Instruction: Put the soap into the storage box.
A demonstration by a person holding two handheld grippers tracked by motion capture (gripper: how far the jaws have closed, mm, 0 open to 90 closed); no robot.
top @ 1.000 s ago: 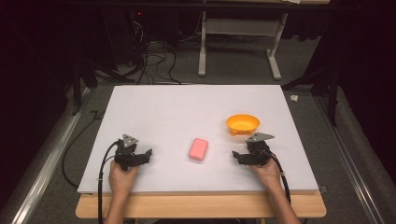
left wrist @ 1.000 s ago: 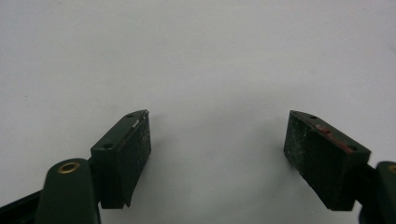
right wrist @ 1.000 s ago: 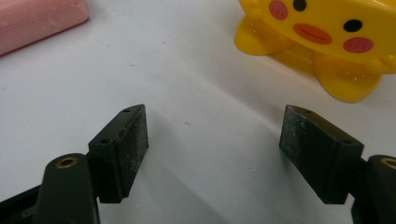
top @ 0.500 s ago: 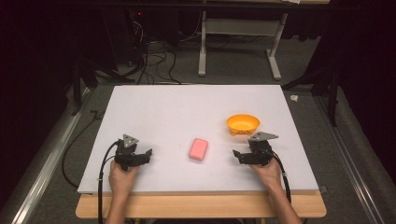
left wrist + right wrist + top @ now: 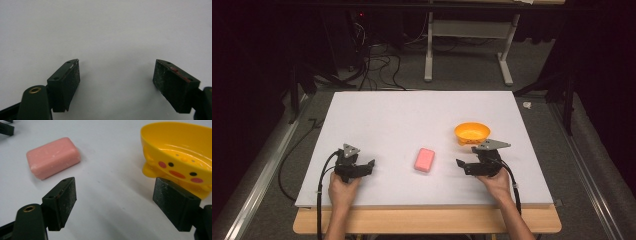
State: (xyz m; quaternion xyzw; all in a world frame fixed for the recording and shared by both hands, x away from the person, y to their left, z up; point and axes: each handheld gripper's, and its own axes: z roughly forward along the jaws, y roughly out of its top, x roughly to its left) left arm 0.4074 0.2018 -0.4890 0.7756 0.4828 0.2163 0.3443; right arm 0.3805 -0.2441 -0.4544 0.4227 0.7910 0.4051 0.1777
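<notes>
A pink soap bar (image 5: 425, 159) lies flat near the middle front of the white table (image 5: 412, 120); the right gripper view has the soap bar (image 5: 53, 157) at upper left. A yellow soap dish (image 5: 472, 132) with a painted face stands to its right, and in the right gripper view the soap dish (image 5: 178, 152) is close at upper right. My left gripper (image 5: 368, 166) rests at the front left, open, with bare table between its jaws (image 5: 116, 75). My right gripper (image 5: 460, 164) sits at the front right, open and holding nothing (image 5: 113, 200), just in front of the dish.
The table's wooden front edge (image 5: 427, 220) lies under the person's hands. Beyond the far edge are a white desk frame (image 5: 467, 45) and cables (image 5: 377, 70) on the dark floor. A metal rail (image 5: 262, 175) runs along the left.
</notes>
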